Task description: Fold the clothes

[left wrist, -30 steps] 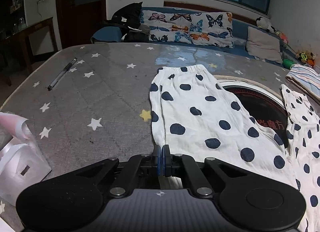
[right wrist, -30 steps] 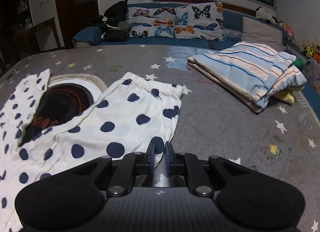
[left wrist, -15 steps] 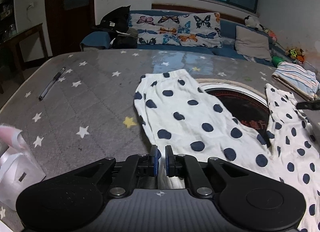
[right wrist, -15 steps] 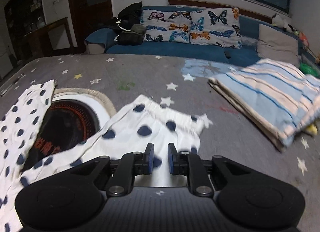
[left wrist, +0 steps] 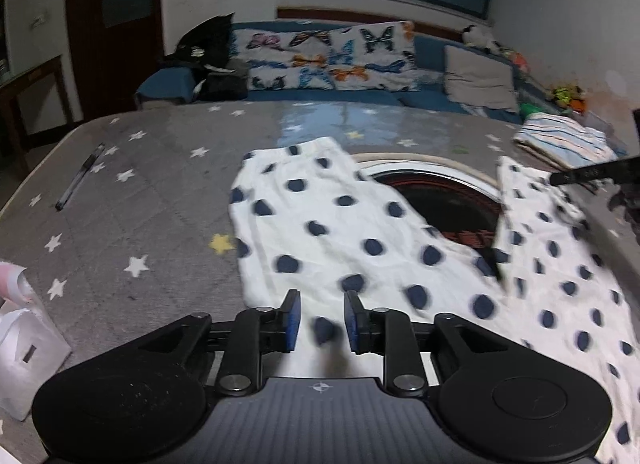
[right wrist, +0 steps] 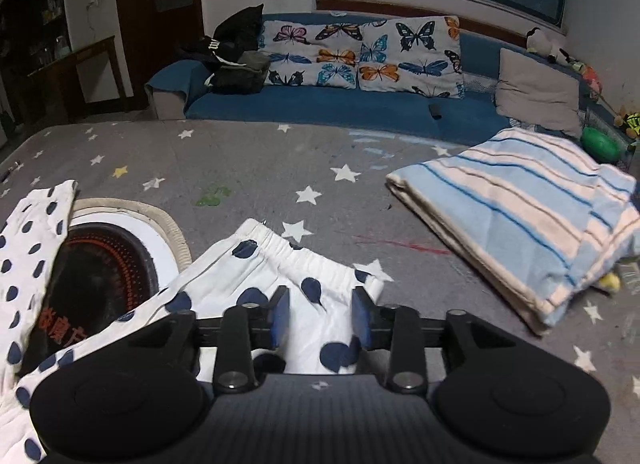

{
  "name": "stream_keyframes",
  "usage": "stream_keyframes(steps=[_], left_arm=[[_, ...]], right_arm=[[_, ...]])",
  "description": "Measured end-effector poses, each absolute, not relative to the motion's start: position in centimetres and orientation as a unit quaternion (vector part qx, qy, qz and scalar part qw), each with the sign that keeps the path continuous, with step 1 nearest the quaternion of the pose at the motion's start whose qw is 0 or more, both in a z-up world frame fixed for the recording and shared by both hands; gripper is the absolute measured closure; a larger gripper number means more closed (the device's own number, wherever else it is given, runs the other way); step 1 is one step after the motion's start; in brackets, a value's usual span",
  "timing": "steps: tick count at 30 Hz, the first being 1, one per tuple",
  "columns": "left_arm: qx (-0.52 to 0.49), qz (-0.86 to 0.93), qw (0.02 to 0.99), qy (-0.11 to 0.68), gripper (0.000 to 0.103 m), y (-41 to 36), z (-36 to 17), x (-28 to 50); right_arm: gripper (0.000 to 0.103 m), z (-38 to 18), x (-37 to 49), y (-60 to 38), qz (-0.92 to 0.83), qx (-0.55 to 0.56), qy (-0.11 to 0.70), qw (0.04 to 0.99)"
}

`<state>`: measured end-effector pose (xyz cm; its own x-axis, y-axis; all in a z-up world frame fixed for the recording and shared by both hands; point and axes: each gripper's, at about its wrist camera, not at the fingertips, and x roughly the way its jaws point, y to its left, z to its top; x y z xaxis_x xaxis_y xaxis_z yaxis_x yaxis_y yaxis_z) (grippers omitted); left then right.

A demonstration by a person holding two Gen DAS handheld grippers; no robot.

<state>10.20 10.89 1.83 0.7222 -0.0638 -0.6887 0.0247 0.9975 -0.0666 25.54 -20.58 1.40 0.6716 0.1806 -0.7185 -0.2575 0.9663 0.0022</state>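
Between both opening tongs, left (left wrist: 319,319) and right (right wrist: 319,318), spotted trousers (left wrist: 328,232), ungripped.

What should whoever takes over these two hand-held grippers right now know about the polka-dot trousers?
Left hand-held gripper: jaws opening, trouser cloth lies between them, not pinched.
Right hand-held gripper: jaws opening over the elastic cuff, cloth between them but not gripped.
Polka-dot trousers: spread on the grey star mat, legs apart in a V, partly covering the round black disc.
Striped folded blanket: lies to the right, apart from the trousers.
Done: trousers laid out.
Left: no fold visible yet; probably bring one leg over the other, then fold.
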Motion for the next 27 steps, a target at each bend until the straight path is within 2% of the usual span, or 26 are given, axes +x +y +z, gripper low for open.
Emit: stream_keyframes(steps=[2, 4, 6, 8, 12, 14, 16, 18, 20, 21, 25, 27], left_arm=[[-0.023, -0.038, 0.928, 0.371, 0.066, 10.0, 2.0, 9.5], [-0.019, -0.047, 0.928, 0.37, 0.055, 9.1, 2.2, 8.7], [-0.015, -0.062, 0.927, 0.37, 0.054, 8.2, 2.2, 7.8], [-0.013, -0.073, 0.925, 0.373, 0.047, 7.3, 2.2, 6.9], [-0.006, -0.095, 0.921, 0.377, 0.041, 5.6, 2.0, 5.2], [-0.003, -0.104, 0.919, 0.38, 0.033, 4.7, 1.9, 4.4], [-0.001, -0.109, 0.918, 0.382, 0.031, 4.0, 1.8, 3.7], [-0.003, -0.113, 0.917, 0.382, 0.027, 3.4, 1.7, 3.1], [-0.007, -0.116, 0.917, 0.383, 0.02, 3.1, 1.6, 2.7], [-0.008, -0.117, 0.916, 0.383, 0.018, 2.9, 1.5, 2.5], [-0.01, -0.121, 0.915, 0.385, 0.013, 2.0, 1.3, 1.8], [-0.011, -0.126, 0.915, 0.384, 0.011, 1.5, 1.3, 1.4]], right_arm=[[0.065, 1.8, 24.5, -20.6, 0.122, -0.053, 0.387, 0.912], [0.056, 2.3, 23.4, -20.6, 0.125, -0.054, 0.385, 0.913], [0.055, 2.6, 22.1, -20.6, 0.131, -0.054, 0.383, 0.913], [0.05, 2.6, 20.7, -20.5, 0.137, -0.055, 0.383, 0.912], [0.047, 2.7, 17.9, -20.3, 0.152, -0.049, 0.384, 0.91], [0.045, 2.6, 16.5, -20.1, 0.158, -0.045, 0.383, 0.909], [0.044, 2.4, 15.0, -19.9, 0.163, -0.043, 0.382, 0.909], [0.038, 2.4, 13.5, -19.6, 0.165, -0.047, 0.378, 0.91], [0.032, 2.3, 11.9, -19.3, 0.171, -0.053, 0.373, 0.91], [0.028, 2.3, 11.2, -19.1, 0.174, -0.055, 0.371, 0.911], [0.022, 2.1, 8.6, -18.4, 0.184, -0.055, 0.365, 0.911], [0.016, 2.0, 7.5, -18.2, 0.187, -0.052, 0.364, 0.911]])
